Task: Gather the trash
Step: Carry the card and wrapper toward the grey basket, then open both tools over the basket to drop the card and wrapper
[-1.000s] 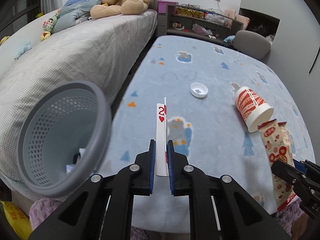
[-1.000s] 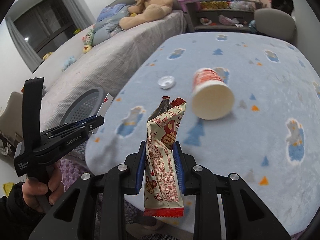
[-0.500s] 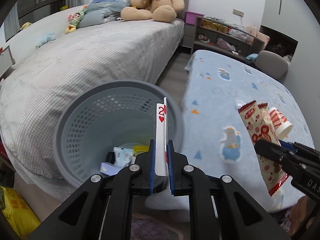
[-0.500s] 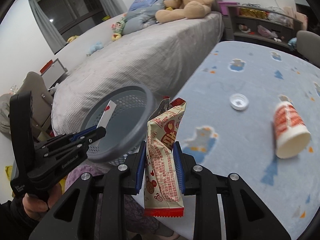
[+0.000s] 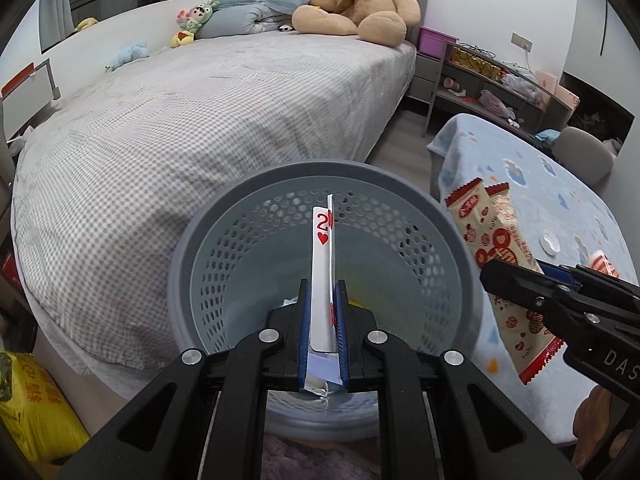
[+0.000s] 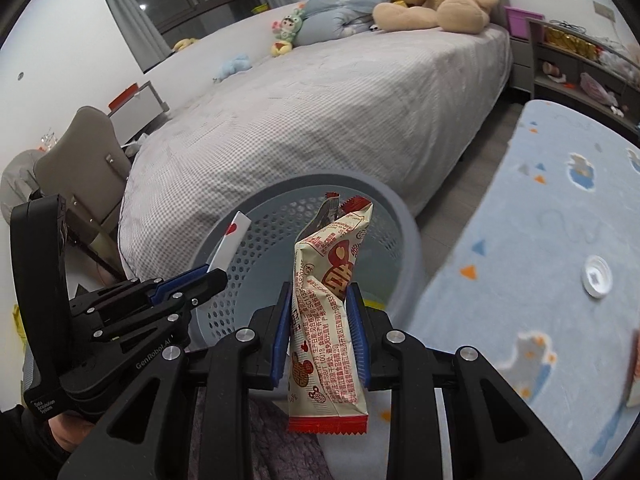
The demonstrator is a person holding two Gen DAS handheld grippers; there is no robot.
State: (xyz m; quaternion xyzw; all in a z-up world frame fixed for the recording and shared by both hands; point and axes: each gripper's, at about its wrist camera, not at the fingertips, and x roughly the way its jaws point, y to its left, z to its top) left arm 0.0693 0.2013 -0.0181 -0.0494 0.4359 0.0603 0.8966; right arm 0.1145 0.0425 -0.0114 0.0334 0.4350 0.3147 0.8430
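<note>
My left gripper point(image 5: 323, 292) is shut on a two-of-hearts playing card point(image 5: 322, 264) held upright, directly over the mouth of the grey perforated trash basket point(image 5: 256, 280). The same gripper point(image 6: 218, 276) and card point(image 6: 230, 246) show at the left of the right wrist view. My right gripper point(image 6: 320, 300) is shut on a cream and red snack wrapper point(image 6: 330, 308), which hangs above the basket's near rim point(image 6: 412, 248). From the left wrist view the wrapper point(image 5: 492, 248) sits just right of the basket. A few scraps lie at the basket's bottom.
The low table under a blue patterned cloth point(image 6: 552, 216) stands to the right, with a white bottle cap point(image 6: 597, 277) and a red and white paper cup point(image 5: 604, 262) on it. A grey bed point(image 5: 180, 120) with a teddy bear point(image 5: 356, 4) lies behind the basket. A yellow bag point(image 5: 32, 408) lies on the floor.
Both grippers have swung left from over the table to the basket, each keeping hold of its item. The basket moved from the left edge to the centre of both views.
</note>
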